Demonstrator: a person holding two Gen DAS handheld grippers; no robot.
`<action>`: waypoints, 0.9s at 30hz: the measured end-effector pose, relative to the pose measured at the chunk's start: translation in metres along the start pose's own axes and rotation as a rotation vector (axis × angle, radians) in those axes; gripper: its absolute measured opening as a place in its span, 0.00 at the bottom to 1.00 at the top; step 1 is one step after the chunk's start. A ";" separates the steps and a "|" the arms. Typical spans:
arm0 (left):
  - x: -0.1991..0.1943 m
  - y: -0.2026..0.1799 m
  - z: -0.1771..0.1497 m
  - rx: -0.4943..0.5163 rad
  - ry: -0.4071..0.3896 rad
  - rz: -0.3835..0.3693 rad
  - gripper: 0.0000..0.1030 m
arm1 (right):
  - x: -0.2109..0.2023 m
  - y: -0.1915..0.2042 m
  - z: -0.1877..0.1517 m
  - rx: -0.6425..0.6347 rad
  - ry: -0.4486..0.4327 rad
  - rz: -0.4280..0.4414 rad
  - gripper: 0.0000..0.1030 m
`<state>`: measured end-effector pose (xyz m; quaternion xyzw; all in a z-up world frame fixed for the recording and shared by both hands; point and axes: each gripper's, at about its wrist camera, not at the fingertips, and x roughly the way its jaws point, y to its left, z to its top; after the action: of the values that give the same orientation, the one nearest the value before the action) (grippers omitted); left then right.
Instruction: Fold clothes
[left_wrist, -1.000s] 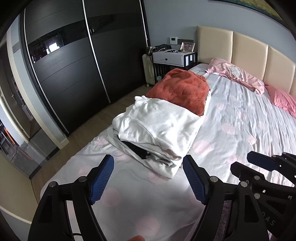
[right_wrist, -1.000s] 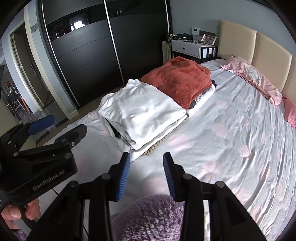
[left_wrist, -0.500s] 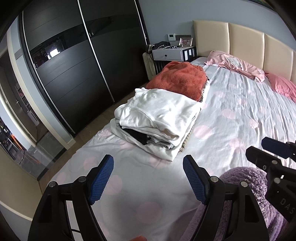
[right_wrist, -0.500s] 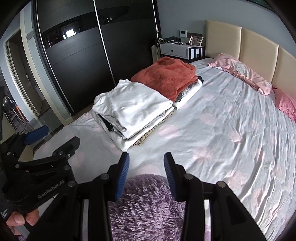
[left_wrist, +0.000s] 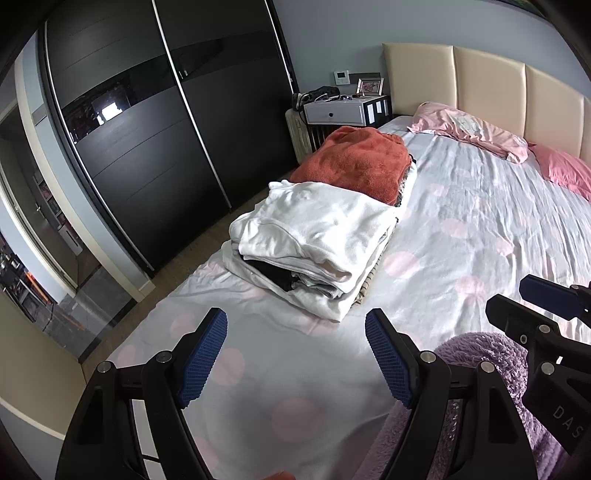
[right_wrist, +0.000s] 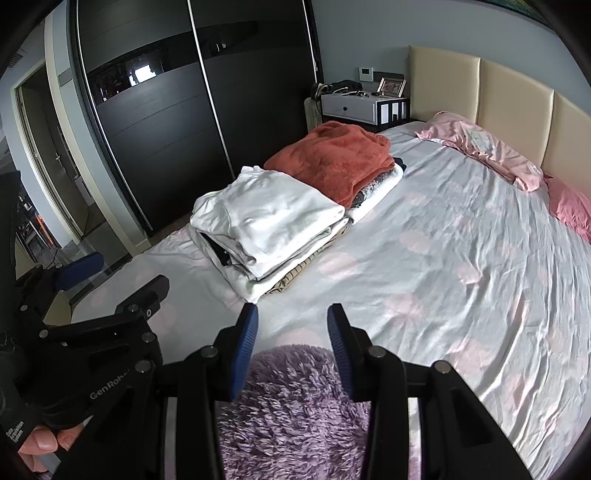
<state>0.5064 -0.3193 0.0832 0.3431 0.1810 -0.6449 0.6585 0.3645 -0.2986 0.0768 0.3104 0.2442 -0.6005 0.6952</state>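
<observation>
Purple fluffy garment (right_wrist: 295, 406) beneath right gripper (right_wrist: 291, 339), jaws apart.

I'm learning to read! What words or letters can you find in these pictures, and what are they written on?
"GenRob", cut off: on the left gripper, right wrist view.
"Data Acquisition System": small label on the same gripper's handle, near the hand.
"DAS", cut off by the edge: on the right gripper, left wrist view.
Wall panel and photo frame by the bed: too small to read.
</observation>
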 end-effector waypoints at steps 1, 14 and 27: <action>0.000 -0.001 0.000 0.002 0.000 0.000 0.76 | 0.000 -0.001 0.000 0.001 -0.001 -0.001 0.37; 0.000 -0.002 0.000 0.007 0.003 0.005 0.76 | 0.000 -0.001 -0.001 -0.002 0.002 0.005 0.37; 0.000 -0.002 -0.002 0.011 0.005 0.013 0.76 | 0.000 0.000 -0.003 -0.009 0.005 0.006 0.37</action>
<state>0.5052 -0.3184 0.0813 0.3495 0.1767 -0.6409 0.6603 0.3648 -0.2963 0.0747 0.3097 0.2477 -0.5964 0.6979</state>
